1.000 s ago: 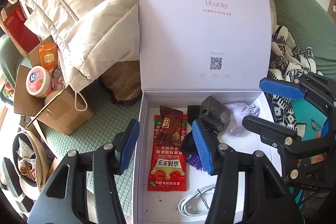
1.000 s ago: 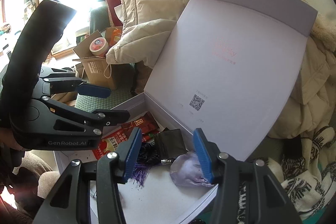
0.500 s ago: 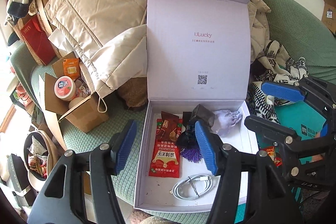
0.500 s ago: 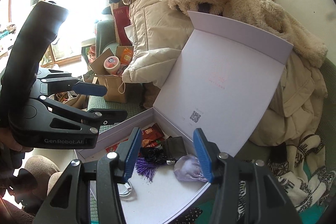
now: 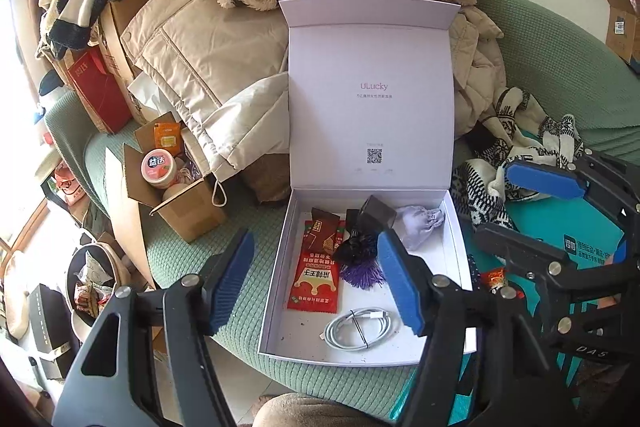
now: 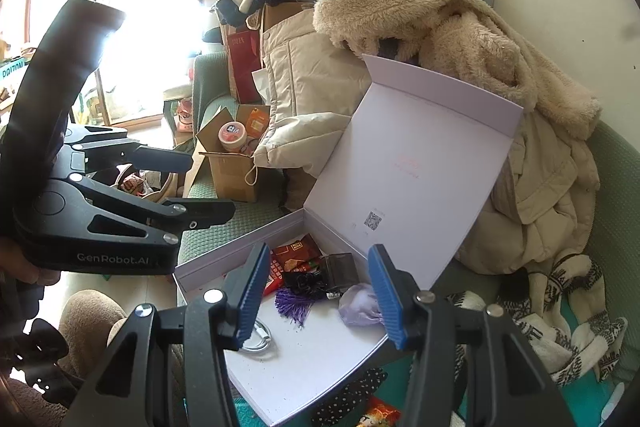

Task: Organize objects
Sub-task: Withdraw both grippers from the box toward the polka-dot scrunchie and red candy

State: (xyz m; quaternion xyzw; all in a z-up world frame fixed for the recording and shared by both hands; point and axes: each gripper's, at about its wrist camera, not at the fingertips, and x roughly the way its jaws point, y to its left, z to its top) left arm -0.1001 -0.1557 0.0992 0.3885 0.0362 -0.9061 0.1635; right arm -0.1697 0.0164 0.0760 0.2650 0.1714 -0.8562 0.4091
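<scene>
1. Green sofa [image 5: 248, 227] heaped with coats, carrying the open white box [image 5: 276, 291], now seen from farther back than a second ago.
2. Inside: red snack packet [image 5: 314, 287], lilac pouch [image 5: 420, 223], coiled cable [image 5: 360, 325].
3. Left gripper [image 5: 316, 283] fingers widening, empty; right gripper [image 6: 316, 291] parted, empty — likely one placement finished.

In the white box [image 5: 276, 267], the left gripper's [image 5: 316, 281] right finger covers part of the black item [image 5: 356, 251], the purple tassel [image 5: 362, 275] and the lavender pouch [image 5: 420, 223] beside it. In the right wrist view, the right gripper's [image 6: 316, 301] left finger hides most of the white cable [image 6: 260, 341] in the box. The small print under the box lid's [image 5: 372, 67] logo is too small to read. The teal package [image 5: 592, 239] right of the box lies largely behind the right gripper.
</scene>
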